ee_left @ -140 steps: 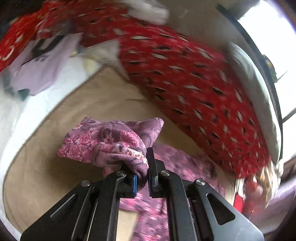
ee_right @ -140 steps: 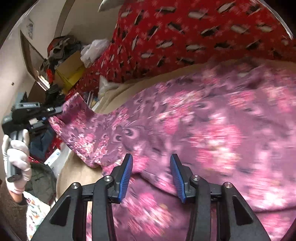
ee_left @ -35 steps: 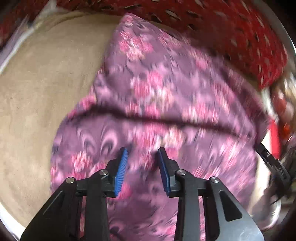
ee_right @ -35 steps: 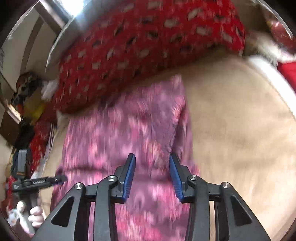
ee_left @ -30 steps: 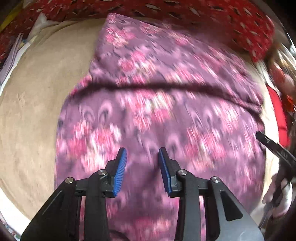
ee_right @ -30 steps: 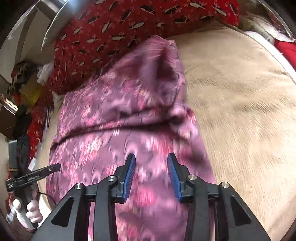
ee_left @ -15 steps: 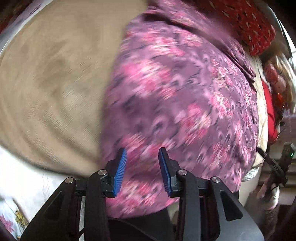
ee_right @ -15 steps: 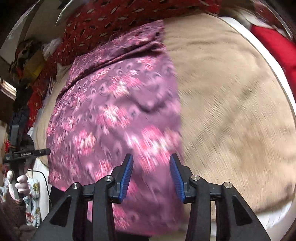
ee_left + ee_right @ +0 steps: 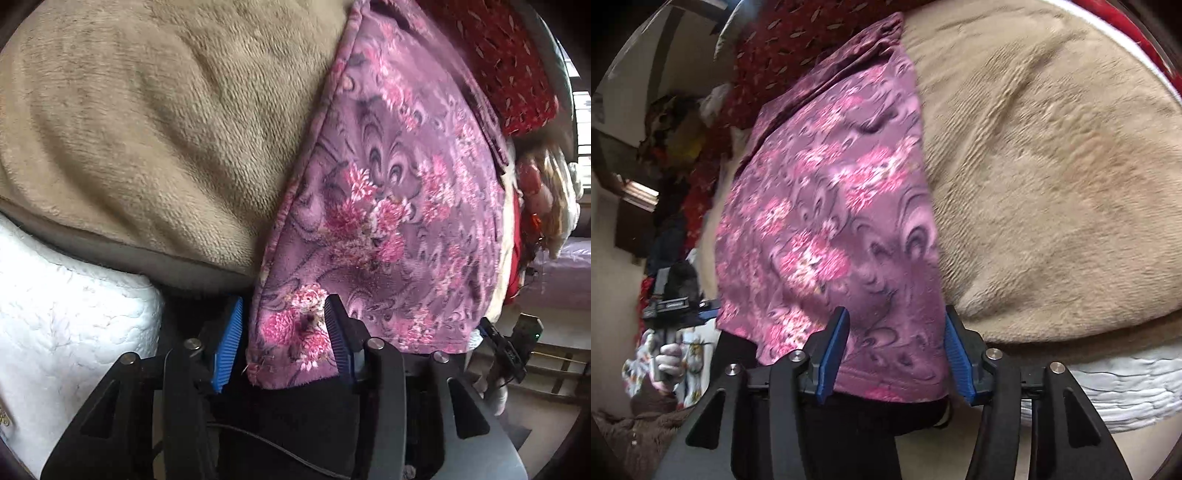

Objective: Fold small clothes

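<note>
A purple garment with pink flowers (image 9: 388,192) (image 9: 827,206) lies spread flat on a beige blanket (image 9: 147,122) (image 9: 1052,166), and its near hem hangs over the bed's edge. My left gripper (image 9: 282,338) is at the hem's left corner. Its jaws are opening, and the corner sits loose between the blue pads (image 9: 227,343), which do not press on it. My right gripper (image 9: 895,352) is at the hem's right corner, its jaws opening wider around the cloth without pinching it. Each gripper also shows at the edge of the other's view.
A red patterned cover (image 9: 509,74) (image 9: 768,59) lies along the far side of the bed. A white quilted mattress (image 9: 66,317) (image 9: 1108,384) shows under the blanket. A gloved hand (image 9: 665,363) holds the left gripper. Clutter stands beyond the bed's left end (image 9: 672,122).
Both grippers have drawn back over the garment from its middle to its near hem at the bed's edge. Their jaws now stand wider. The garment, bunched up earlier, lies flat.
</note>
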Demonstrator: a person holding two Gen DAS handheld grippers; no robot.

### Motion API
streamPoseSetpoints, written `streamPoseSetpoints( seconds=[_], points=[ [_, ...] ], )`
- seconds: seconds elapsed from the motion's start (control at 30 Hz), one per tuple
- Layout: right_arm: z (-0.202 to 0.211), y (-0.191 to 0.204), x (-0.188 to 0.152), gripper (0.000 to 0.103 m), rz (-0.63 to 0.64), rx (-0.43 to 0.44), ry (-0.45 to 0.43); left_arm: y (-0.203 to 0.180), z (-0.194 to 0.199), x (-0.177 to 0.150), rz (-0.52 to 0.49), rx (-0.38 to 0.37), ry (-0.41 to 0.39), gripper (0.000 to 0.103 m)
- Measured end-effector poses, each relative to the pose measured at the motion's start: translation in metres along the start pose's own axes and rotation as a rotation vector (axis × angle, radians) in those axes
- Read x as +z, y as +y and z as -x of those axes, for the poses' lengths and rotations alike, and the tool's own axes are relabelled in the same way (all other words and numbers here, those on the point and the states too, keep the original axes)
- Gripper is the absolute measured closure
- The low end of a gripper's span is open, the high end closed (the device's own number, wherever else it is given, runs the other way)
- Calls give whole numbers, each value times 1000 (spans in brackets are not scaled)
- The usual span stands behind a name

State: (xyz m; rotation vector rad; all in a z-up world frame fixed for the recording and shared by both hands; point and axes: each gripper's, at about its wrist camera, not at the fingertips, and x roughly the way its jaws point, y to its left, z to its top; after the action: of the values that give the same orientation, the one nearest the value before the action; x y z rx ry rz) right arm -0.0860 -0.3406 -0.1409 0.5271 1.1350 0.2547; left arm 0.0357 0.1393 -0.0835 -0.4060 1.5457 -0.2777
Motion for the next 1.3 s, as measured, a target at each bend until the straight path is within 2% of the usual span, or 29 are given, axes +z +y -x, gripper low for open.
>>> streamPoseSetpoints(
  seconds=[0.07,0.13,0.17,0.2,0.23,0.27,0.37,0.6,0.7,0.87,1.03,1.3],
  points=[
    [0,-2,-2,50,12,23,7,-5,-6,1,2,-19,8,63],
    [-1,-2,-5,55,48,38,25,-7,-8,-1,-12,-29,15,96],
    [-3,-1,-8,65,71,41,47,-12,-10,-2,-28,-39,29,99],
    [-6,2,-11,84,105,36,79,-21,-16,-2,-36,-38,28,99],
    [-11,6,-16,93,151,16,112,-24,-15,-3,-47,-30,21,99],
    [-16,11,-19,97,194,-1,141,-28,-13,-5,-63,-35,18,99],
    [-12,27,-24,98,267,15,120,-33,0,-8,-78,-104,0,100],
    [39,53,-1,98,218,242,-97,-54,40,-3,-93,-274,-92,100],
    [54,59,14,98,196,285,-190,-59,51,7,-71,-334,-113,100],
    [67,57,33,98,143,303,-282,-70,66,25,-71,-348,-154,100],
    [72,55,56,98,114,339,-332,-78,78,47,-44,-359,-217,100],
    [62,54,117,98,79,378,-382,-94,90,108,1,-315,-322,100]
  ],
)
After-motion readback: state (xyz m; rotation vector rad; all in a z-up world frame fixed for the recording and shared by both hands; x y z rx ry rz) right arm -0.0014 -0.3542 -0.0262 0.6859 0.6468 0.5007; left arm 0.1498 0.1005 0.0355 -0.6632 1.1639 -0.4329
